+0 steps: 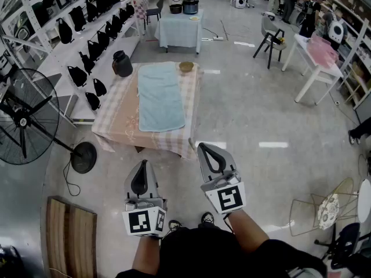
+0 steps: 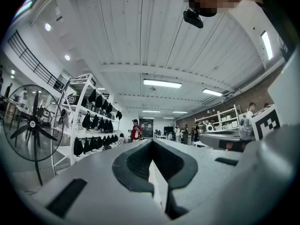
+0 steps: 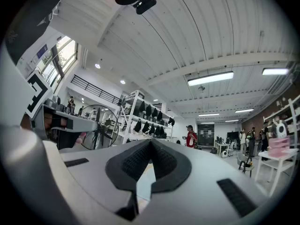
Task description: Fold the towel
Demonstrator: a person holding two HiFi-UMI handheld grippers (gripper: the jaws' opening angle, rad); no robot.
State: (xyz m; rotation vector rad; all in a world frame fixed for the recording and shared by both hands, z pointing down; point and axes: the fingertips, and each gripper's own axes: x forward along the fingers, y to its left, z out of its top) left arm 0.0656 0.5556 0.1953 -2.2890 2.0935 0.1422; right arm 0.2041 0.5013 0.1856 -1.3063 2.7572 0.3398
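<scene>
At the far left we note a standing fan [image 1: 26, 117] on the floor, beside shelving [image 1: 87, 36] hung with black bags. Next comes a low table [image 1: 113, 123] under a checked cloth, with a dark jug [image 1: 122, 63] at its far left corner. The towel [image 1: 160, 97], light blue, lies spread flat and lengthwise on that table, unfolded. A small bowl [image 1: 186, 67] sits just beside its far right corner. The left gripper [image 1: 142, 169] is held over the floor on the near side of the table, well apart from the towel. Its own view shows the jaws closed together with nothing between them. The right gripper [image 1: 207, 152], just beside it, is likewise closed and empty. A white table [image 1: 316, 68] stands at the far right.
</scene>
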